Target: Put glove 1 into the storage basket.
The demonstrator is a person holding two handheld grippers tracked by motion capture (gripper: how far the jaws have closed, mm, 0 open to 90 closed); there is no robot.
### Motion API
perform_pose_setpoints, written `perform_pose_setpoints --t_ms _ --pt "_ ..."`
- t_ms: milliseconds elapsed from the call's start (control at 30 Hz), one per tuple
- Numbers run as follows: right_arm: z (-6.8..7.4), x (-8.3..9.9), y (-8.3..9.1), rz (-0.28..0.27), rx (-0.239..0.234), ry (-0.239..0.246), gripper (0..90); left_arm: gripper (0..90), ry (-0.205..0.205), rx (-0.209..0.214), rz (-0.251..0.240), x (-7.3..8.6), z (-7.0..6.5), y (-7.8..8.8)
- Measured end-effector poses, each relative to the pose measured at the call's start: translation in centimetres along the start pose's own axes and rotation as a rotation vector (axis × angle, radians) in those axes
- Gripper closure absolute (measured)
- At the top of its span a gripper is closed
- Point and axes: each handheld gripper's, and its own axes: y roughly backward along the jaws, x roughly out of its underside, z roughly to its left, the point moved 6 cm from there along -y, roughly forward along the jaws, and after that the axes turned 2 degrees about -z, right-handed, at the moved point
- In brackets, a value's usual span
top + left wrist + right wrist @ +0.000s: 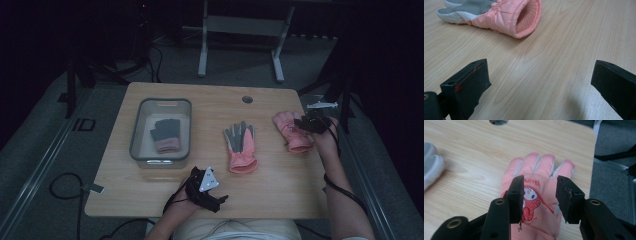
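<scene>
Nearest, the left gripper (pixel 212 192) rests at the table's (pixel 544 75) near edge, jaws spread wide on nothing; the right gripper (pixel 539 196), jaws part-open and pinching nothing, hovers over the pink cartoon-print glove (pixel 536 195) lying flat at the far right — soft, light, padded, slippery-shelled; best pinched across the cuff or a fold of its back

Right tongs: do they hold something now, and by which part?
Nothing is held. The right tongs stand open above the pink glove, over its back; the pads do not press it.
</scene>
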Motion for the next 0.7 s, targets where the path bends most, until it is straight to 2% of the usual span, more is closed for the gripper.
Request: perform_pose_setpoints --t_ms 100,233,400,433,500,533,567,633,700 --pt "-0.2 0.8 -1.1 0.034 0.01 0.009 56.8 1.4 0.001 -0.001 0.009 0.1 0.0 0.0" --pt "-0.2 1.8 -2.2 0.071 -0.001 0.011 56.7 1.4 0.004 0.003 0.009 0.1 0.1 0.0" --pt "0.3 2.5 -3.0 0.074 0.004 0.021 57.2 1.4 0.007 0.0 0.009 0.1 0.2 0.0" --pt "0.4 2.6 -3.1 0.078 0.013 0.028 57.8 1.4 0.007 -0.001 0.009 0.1 0.1 0.0" --pt "0.7 2.8 -3.3 0.083 0.041 0.087 60.9 1.4 0.005 0.0 0.011 0.1 0.1 0.0" --pt "0.8 2.9 -3.4 0.083 0.05 0.096 62.7 1.4 0.005 -0.001 0.01 0.1 0.1 0.0" --pt "0.9 2.9 -3.5 0.078 0.054 0.089 65.0 1.4 0.005 0.001 0.011 0.1 0.1 0.0" --pt "0.9 3.0 -3.5 0.068 0.046 0.031 72.6 1.4 0.002 -0.002 0.015 0.1 0.2 -0.1" --pt "1.1 3.0 -3.5 0.07 0.049 0.014 80.2 1.4 0.009 -0.001 0.005 0.0 0.3 0.0"
